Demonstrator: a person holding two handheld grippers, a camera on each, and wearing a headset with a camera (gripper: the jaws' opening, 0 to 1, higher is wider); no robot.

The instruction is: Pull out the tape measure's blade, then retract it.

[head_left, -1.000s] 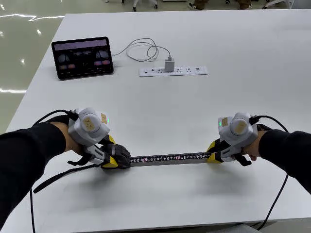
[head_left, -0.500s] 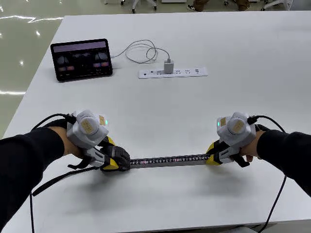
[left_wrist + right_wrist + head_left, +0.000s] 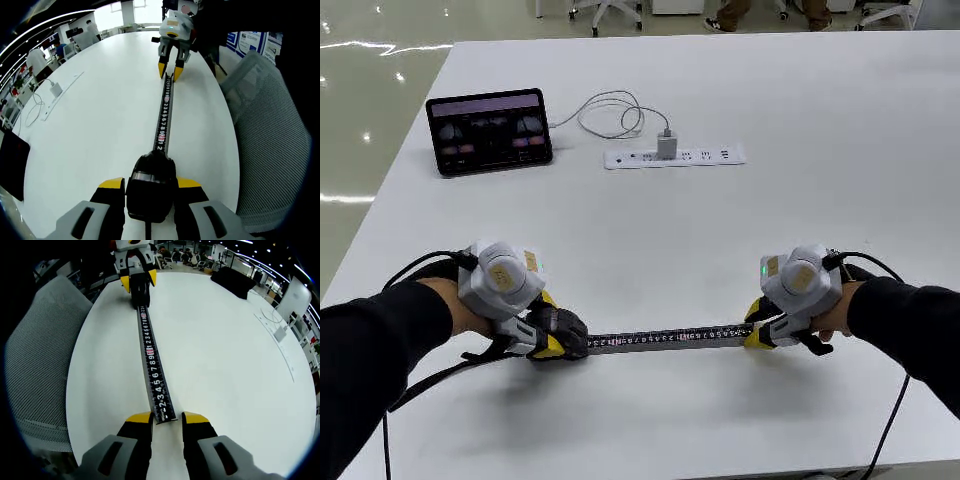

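White table (image 3: 720, 230), left gripper (image 3: 150, 183) clamped on tape measure (image 3: 151, 195), right gripper (image 3: 162, 419) pinching blade (image 3: 150, 355) tip.

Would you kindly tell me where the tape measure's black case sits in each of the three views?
Head view: black case lower left, held by the left gripper.
Left gripper view: bottom centre, between that view's own jaws.
Right gripper view: top, left of centre, at the blade's far end.
Shared landmark: the numbered blade running from it.
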